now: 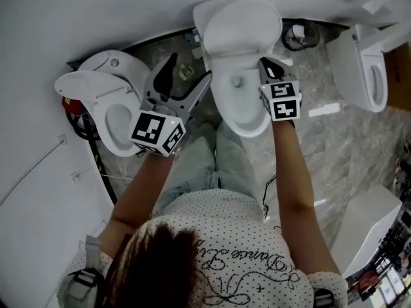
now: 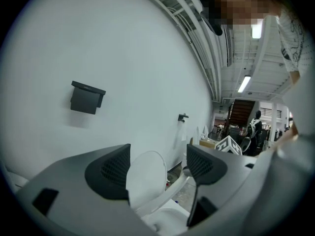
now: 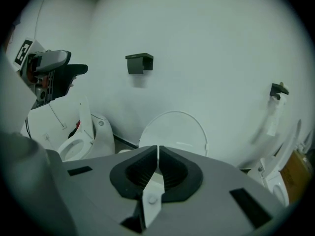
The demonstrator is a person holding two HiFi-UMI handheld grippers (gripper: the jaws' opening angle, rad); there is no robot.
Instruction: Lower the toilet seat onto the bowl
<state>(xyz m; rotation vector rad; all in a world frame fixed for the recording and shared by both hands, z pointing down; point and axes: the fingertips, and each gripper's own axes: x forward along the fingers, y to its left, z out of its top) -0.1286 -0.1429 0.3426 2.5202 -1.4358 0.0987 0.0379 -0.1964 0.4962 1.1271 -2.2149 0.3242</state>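
The right gripper (image 1: 266, 65) sits at the right side of the middle toilet of 3 standing along the white wall (image 1: 96, 11). In the right gripper view its fingers (image 3: 173, 173) are pressed together on a thin white strip, the edge of the toilet seat (image 3: 151, 195), which runs edge-on between them with 1 small round bumper showing on it. The seat is therefore off the bowl (image 1: 241, 117) and held on edge; how steeply it stands I cannot tell. Behind it the lid (image 3: 172, 132) is upright against the wall, and the bowl lies open below.

The left gripper (image 1: 191, 67) hangs over the marbled floor (image 1: 334, 140), between the middle toilet and the left toilet (image 1: 106, 101). Its fingers (image 2: 110, 173) are spread apart with nothing pinched; through the gap the lid and the bowl's rim show farther off.

A third toilet (image 1: 363, 66) stands well apart at the right. A dark bracket (image 3: 140, 63) is fixed to the wall above the middle toilet.
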